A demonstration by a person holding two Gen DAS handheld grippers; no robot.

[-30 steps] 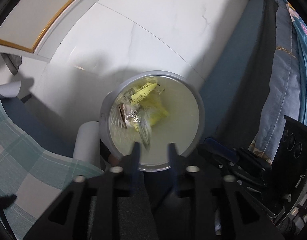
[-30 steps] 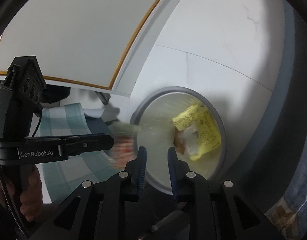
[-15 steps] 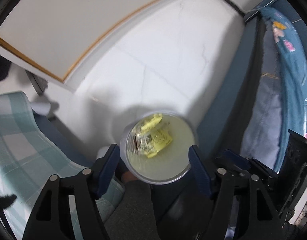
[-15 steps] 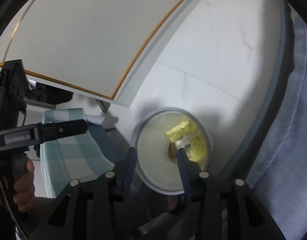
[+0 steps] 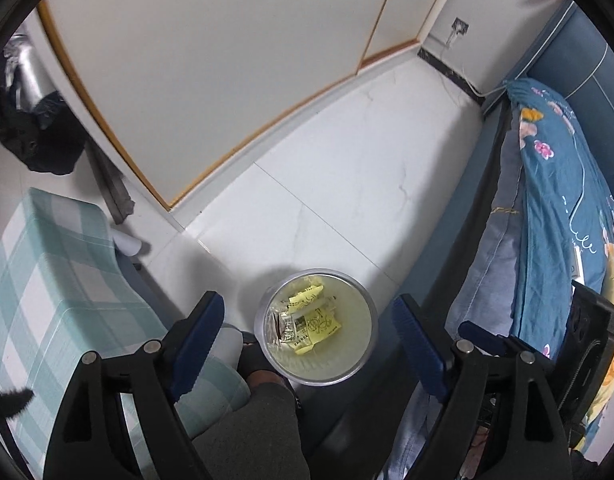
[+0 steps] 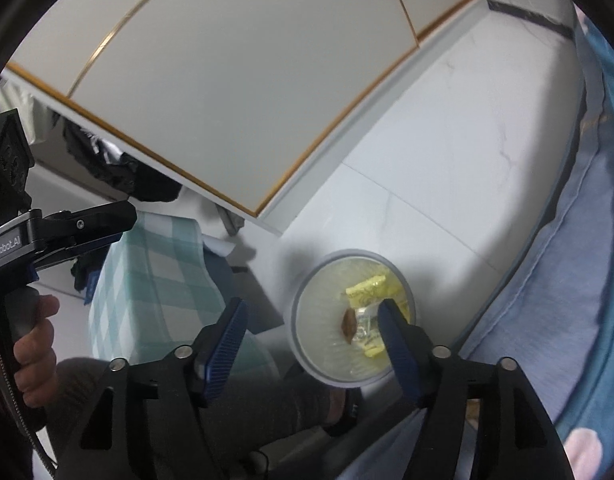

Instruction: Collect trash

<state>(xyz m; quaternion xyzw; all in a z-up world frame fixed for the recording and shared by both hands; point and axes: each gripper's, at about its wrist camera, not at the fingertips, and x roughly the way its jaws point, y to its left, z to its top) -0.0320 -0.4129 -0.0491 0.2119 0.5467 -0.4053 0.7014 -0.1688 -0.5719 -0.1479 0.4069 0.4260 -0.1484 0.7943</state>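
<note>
A round grey-rimmed trash bin (image 5: 370, 322) (image 6: 303, 292) stands on the white floor below both grippers. Inside it lie yellow wrappers (image 5: 313, 322) (image 6: 367, 286), a clear crinkled wrapper (image 5: 285, 322) (image 6: 365, 326) and a small brown scrap (image 6: 349, 322). My left gripper (image 5: 309, 330) hangs high above the bin, its jaws opening wide with nothing between them. My right gripper (image 6: 313, 338) is also well above the bin, its jaws opening and empty. The left gripper's body (image 6: 59, 226) and the hand holding it show at the left of the right wrist view.
A seat with a green checked cover (image 5: 55, 280) (image 6: 155, 276) stands left of the bin. A bed with blue floral bedding (image 5: 559, 200) (image 6: 567, 288) runs along the right. White cabinet doors with gold trim (image 5: 227, 60) face the floor. A person's grey-clad leg (image 5: 251, 432) is below.
Both grippers have risen well away from the bin, which looks much smaller now. Both sets of jaws have spread from nearly shut to wide. The wrappers lie in the bin.
</note>
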